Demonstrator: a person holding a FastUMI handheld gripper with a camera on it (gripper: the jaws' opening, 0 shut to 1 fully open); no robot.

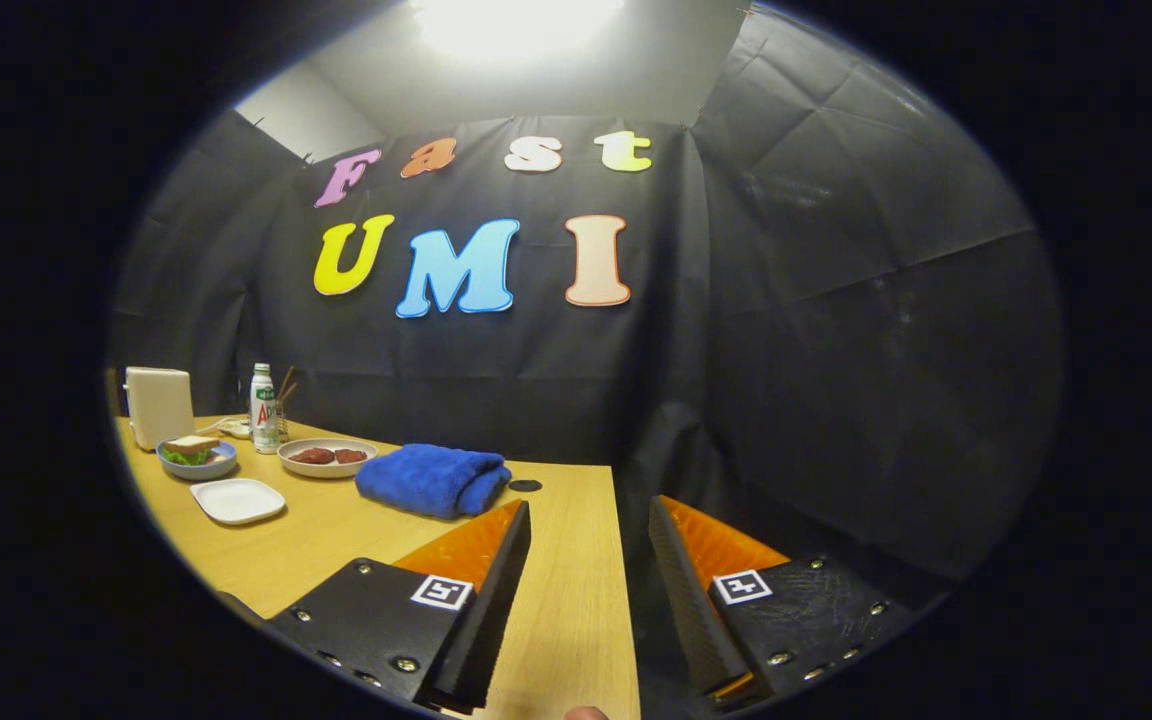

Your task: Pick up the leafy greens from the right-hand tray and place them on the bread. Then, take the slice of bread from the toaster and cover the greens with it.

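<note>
My gripper (588, 520) is open with nothing between its fingers, held over the near right end of the wooden table (576, 600). Far off beyond the left finger stands a cream toaster (159, 405). In front of it a small blue-grey plate (198, 460) carries leafy greens (182, 457) with a slice of bread (192, 443) lying on top. A white square tray (237, 500) sits nearer, with nothing on it.
A round plate with two reddish meat slices (328, 456) lies right of the sandwich plate. A white bottle (263, 408) and a jar of sticks stand behind it. A folded blue towel (433, 479) rests ahead of the left finger. The table's right edge runs between the fingers.
</note>
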